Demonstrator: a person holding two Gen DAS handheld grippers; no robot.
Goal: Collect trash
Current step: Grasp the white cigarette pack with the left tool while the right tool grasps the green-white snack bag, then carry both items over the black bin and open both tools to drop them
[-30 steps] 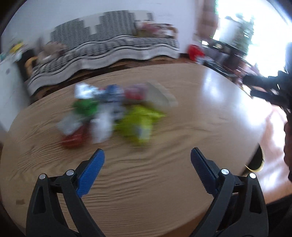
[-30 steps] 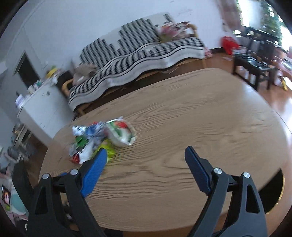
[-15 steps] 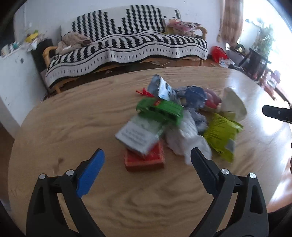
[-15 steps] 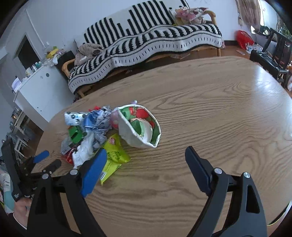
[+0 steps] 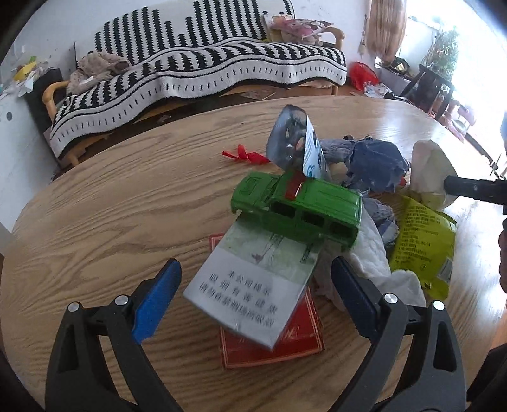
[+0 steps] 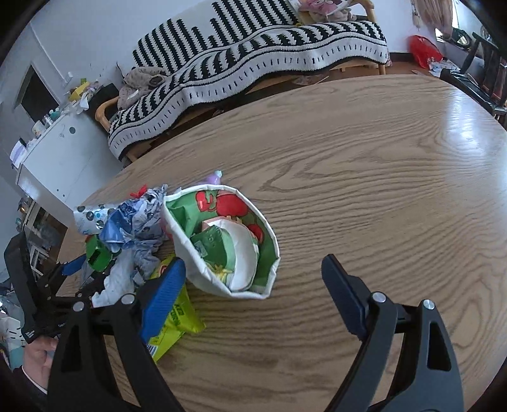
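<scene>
white cigarette pack (image 5: 253, 279) hides most of red pack (image 5: 294, 345).

A round wooden table (image 6: 364, 196) with bold grain fills the lower part of both views, with glare on its top toward two o'clock. Behind it, at twelve o'clock, a sofa (image 5: 196, 73) under a black-and-white zigzag throw (image 6: 253, 60) stands against a pale wall (image 6: 95, 35), and a white cabinet (image 6: 60, 158) cluttered on top sits at ten o'clock. Toward two o'clock, bright daylight pours through a window (image 5: 443, 28) with a tan curtain (image 5: 385, 28), near dark furniture (image 5: 427, 85), a potted plant (image 5: 443, 54) and a red bag (image 6: 423, 50) on the wooden floor.
</scene>
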